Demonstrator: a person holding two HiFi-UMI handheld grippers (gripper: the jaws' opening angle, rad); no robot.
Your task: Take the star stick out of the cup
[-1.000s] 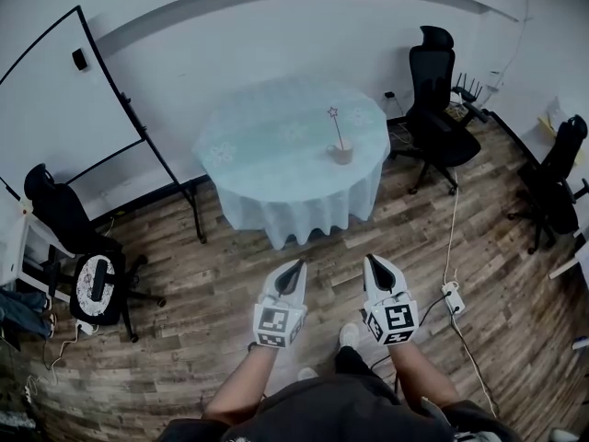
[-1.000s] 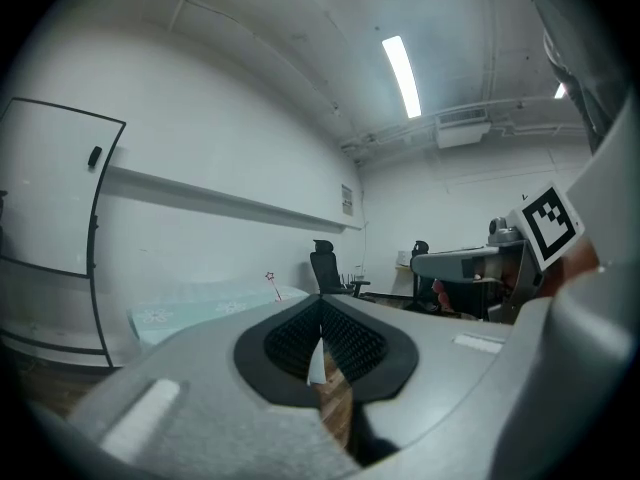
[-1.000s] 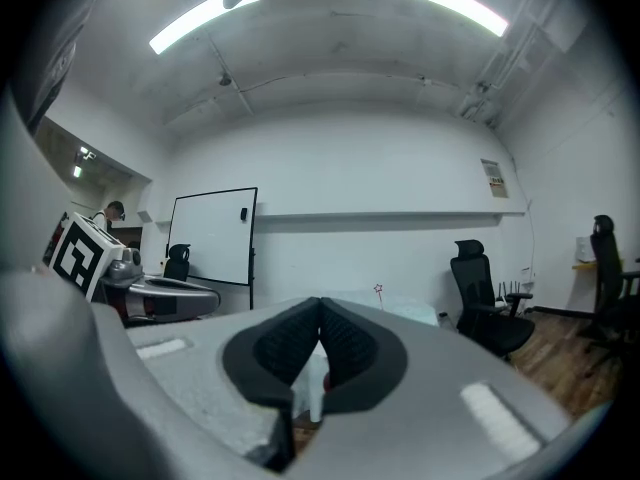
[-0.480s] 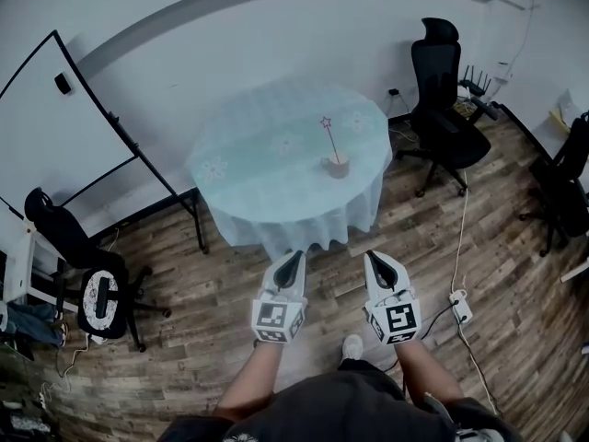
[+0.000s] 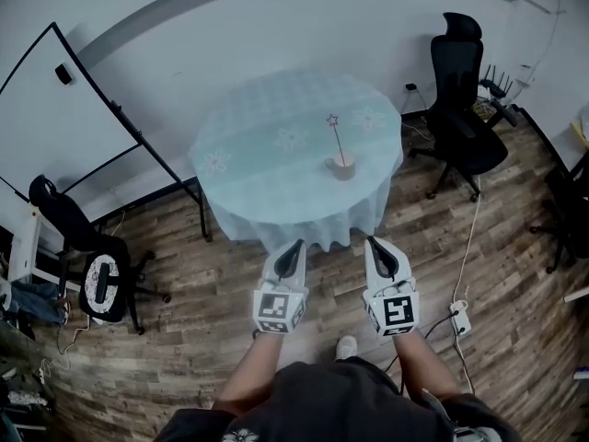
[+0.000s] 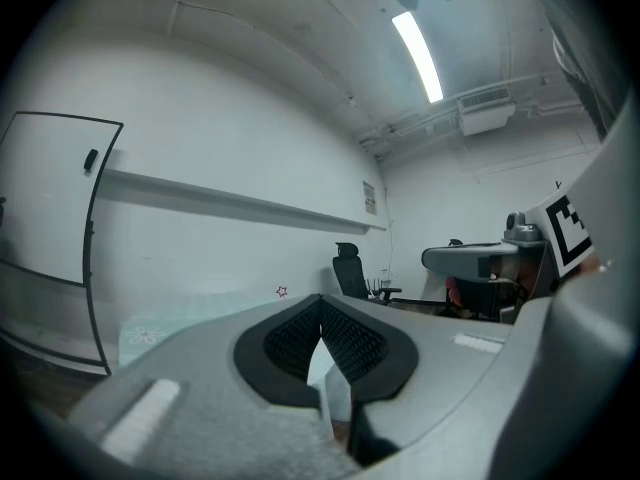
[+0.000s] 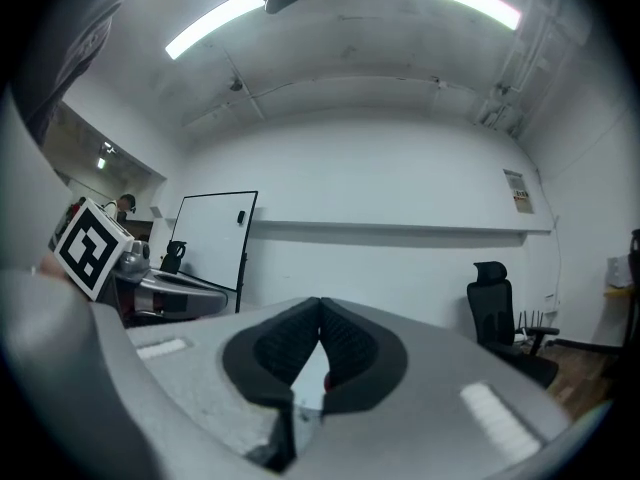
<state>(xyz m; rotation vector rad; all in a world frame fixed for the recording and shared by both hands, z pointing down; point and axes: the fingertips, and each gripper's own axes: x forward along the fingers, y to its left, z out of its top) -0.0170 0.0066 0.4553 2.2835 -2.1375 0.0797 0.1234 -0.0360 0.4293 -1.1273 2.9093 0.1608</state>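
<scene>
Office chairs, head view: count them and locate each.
3. One office chair stands right of the round table; a second chair at the left below the whiteboard; a third chair, cut off at the right edge. Others may be hidden.

Occlusions and crops, cup area

The star stick's (image 5: 337, 139) lower end is hidden inside the cup (image 5: 342, 165), and the star is too small in the head view for detail. In the left gripper view, the left gripper (image 6: 320, 299) blocks the cup and most of the table (image 6: 150, 333); only the tiny star peeks over it. The cloth hides the table's legs. The black chair (image 5: 566, 212) is cut by the right edge, and the person's torso (image 5: 331, 403) by the bottom edge.
</scene>
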